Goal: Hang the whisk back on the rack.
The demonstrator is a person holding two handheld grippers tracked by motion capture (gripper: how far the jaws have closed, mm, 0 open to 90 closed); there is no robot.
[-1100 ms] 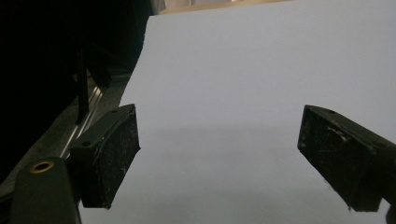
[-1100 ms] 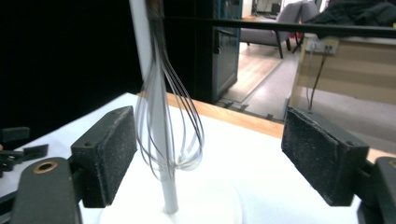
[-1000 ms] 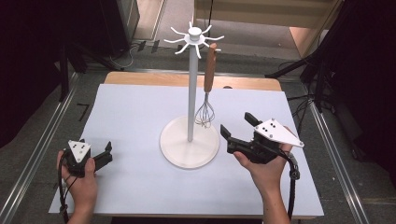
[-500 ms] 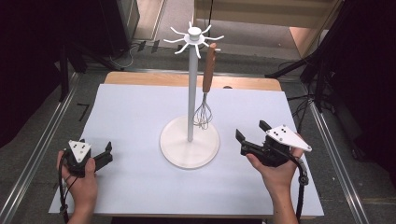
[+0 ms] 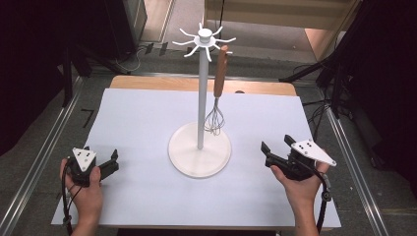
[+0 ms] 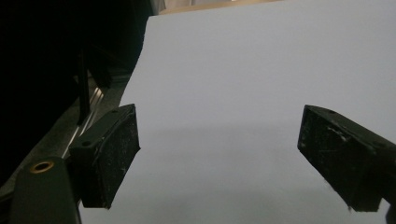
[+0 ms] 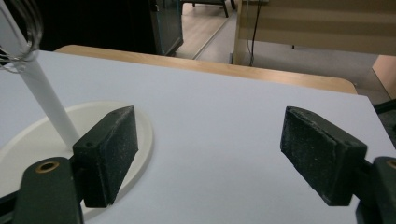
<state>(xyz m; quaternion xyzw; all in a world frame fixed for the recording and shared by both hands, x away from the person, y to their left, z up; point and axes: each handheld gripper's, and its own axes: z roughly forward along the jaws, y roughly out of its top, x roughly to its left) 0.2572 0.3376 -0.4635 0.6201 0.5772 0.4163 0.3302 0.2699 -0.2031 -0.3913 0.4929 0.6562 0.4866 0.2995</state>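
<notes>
A white utensil stand (image 5: 200,98) rises from its round base (image 5: 199,157) at the middle of the white-topped bench (image 5: 137,123). From one of the hooks at its crown hangs a wire whisk (image 5: 216,93) with a brown wooden handle, its wire head just above the base and close beside the pole.

The right tongs (image 5: 276,147) rest low over the bench to the right of the base, apart from it, jaws wide with nothing between them. In the right gripper view, those tongs (image 7: 208,154) point across the bench, with the base's rim (image 7: 144,140) behind the left jaw.

The left tongs (image 5: 115,161) sit near the bench's front left corner, well apart from the stand, also wide and empty. In the left gripper view, they (image 6: 217,154) face bare white surface.
</notes>
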